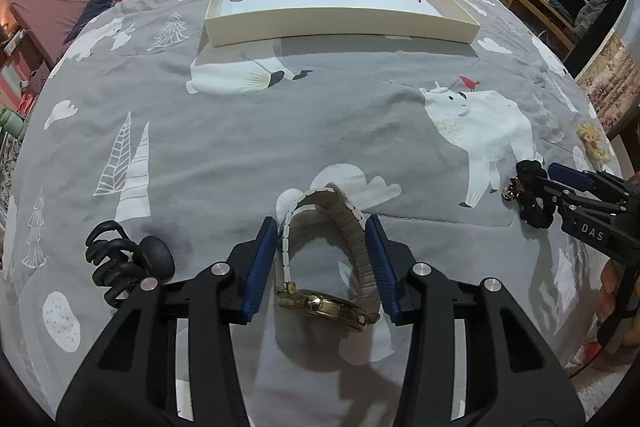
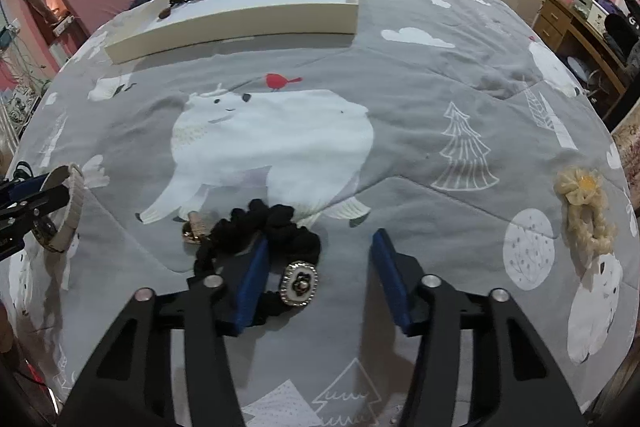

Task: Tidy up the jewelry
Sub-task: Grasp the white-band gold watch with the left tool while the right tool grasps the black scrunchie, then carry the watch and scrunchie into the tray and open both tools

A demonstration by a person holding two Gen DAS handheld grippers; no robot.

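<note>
Two tongs, left (image 1: 322,259) around watch (image 1: 328,259), right (image 2: 320,275) at scrunchie (image 2: 260,227)

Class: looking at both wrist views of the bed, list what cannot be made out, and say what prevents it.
- Tray jewelry, both views: too small to identify.
- Black scrunchie, right wrist view: partly hidden behind the right hand-held gripper finger.
- Watch dial, left wrist view: seen edge-on, unreadable.

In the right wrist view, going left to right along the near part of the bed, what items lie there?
Wristwatch held in the left tool → black scrunchie → its oval charm → cream hair tie.
</note>
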